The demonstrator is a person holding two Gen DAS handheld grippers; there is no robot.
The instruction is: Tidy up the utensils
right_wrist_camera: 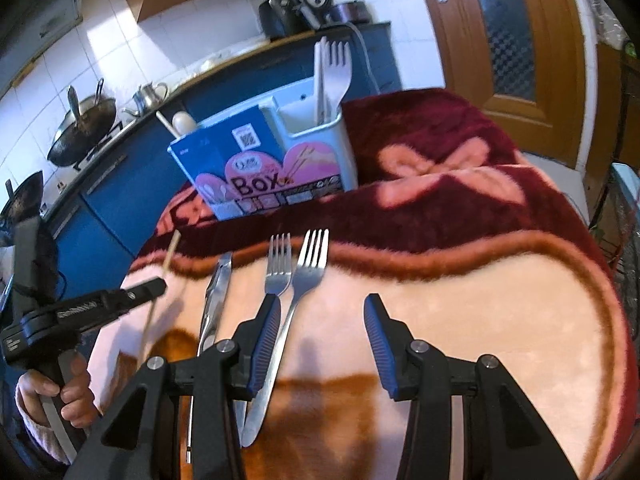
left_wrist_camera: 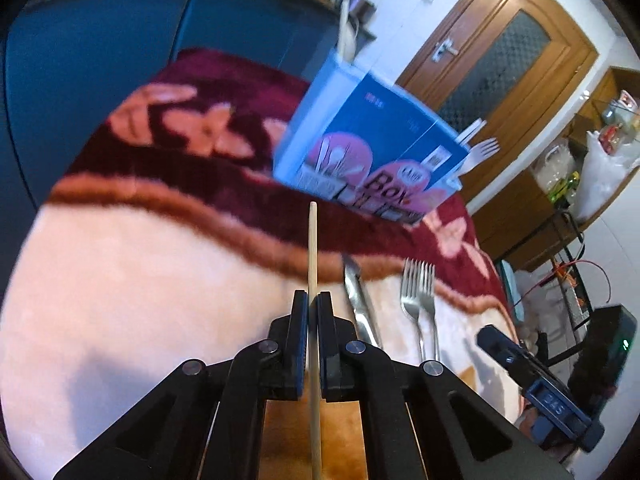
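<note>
Kitchen counters and a wooden door (right_wrist_camera: 516, 36) ring a table under a plush maroon-and-pink blanket (right_wrist_camera: 460, 280). Left gripper (left_wrist_camera: 313, 304) is clamped on a wooden chopstick (left_wrist_camera: 312, 240), lifted off the blanket. Right gripper (right_wrist_camera: 320, 322) hangs spread wide above two steel forks (right_wrist_camera: 308, 268), beside a steel knife (right_wrist_camera: 218, 288). Behind them stands the blue utensil box (right_wrist_camera: 256, 160), white plastic fork (right_wrist_camera: 334, 68) inside.

On the blanket-covered desk (right_wrist_camera: 480, 300), the steel knife (right_wrist_camera: 216, 292) lies left of two steel forks (right_wrist_camera: 296, 272), with the blue cardboard utensil box (right_wrist_camera: 248, 168) behind them.
</note>
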